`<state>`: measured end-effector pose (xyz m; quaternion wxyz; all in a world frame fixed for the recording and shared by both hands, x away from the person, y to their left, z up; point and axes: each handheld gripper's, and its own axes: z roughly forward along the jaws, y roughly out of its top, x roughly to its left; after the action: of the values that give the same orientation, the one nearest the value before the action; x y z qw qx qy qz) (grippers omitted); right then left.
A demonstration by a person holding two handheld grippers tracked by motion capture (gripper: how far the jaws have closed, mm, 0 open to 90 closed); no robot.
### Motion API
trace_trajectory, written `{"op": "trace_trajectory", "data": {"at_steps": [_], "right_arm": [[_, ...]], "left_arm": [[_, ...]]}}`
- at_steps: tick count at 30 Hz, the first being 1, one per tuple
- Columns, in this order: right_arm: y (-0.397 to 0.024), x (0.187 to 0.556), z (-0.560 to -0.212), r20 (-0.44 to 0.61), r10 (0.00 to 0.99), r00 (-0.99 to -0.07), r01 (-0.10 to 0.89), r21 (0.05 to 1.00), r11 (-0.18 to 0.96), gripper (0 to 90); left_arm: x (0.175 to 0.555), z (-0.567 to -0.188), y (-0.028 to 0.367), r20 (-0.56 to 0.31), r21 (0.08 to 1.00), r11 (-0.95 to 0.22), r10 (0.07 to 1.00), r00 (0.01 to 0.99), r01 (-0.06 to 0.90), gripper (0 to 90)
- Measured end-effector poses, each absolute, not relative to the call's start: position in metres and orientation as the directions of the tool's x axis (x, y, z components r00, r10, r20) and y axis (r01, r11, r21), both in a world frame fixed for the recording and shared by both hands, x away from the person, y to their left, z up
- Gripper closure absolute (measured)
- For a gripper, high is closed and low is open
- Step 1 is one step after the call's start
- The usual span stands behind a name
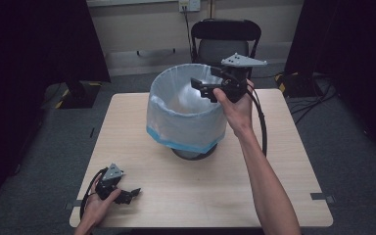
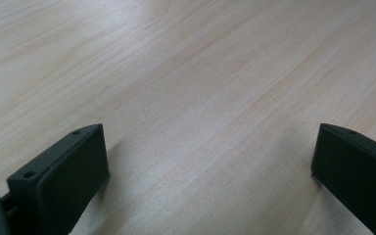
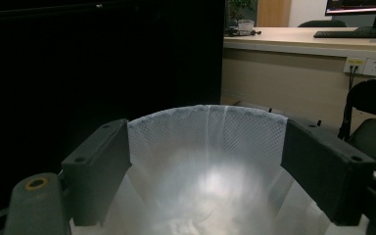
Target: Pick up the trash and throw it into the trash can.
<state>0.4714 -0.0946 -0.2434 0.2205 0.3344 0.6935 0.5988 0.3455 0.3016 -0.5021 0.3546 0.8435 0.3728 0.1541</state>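
Black plastic right hand-held gripper [image 1: 204,88], grey three-cornered plate on top, held in the right hand [image 1: 237,108] above the near-right rim of the bin; jaws spread wide, nothing between them. In the right gripper view the two jaws frame the far rim of the liner, with the bag's pale interior below.

Black plastic left hand-held gripper [image 1: 129,194], held in the left hand [image 1: 97,205] at the near-left corner of the desk; jaws released and wide apart, resting low over bare wood, as the left gripper view shows.

Round bin lined with a translucent white plastic bag with a blue lower edge [image 1: 186,110]: upright near the middle of the desk, bag folded over the rim and hanging down the outside; dark base visible beneath.

Light wood-grain desk [image 1: 274,186]: square top with rounded corners.

Black folding chair [image 1: 225,41]: beyond the far edge of the desk, behind the bin.

Grey carpet floor [image 1: 352,156]: cables lying at the right.
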Motion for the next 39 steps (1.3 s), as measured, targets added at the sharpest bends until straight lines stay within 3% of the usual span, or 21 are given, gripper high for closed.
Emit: {"op": "trace_trajectory", "data": {"at_steps": [11, 39], "right_arm": [[-0.097, 0.472, -0.24, 0.078, 0.74, -0.668, 0.196, 0.978, 0.074, 18.7], [-0.158, 0.466, -0.248, 0.055, 0.866, -0.496, 0.212, 0.975, 0.06, 25.5]], "left_arm": [[0.346, -0.502, 0.302, -0.005, 0.714, -0.47, 0.738, 0.675, 0.519, 0.0], [0.346, -0.502, 0.302, -0.005, 0.713, -0.47, 0.738, 0.675, 0.519, 0.0]]}}
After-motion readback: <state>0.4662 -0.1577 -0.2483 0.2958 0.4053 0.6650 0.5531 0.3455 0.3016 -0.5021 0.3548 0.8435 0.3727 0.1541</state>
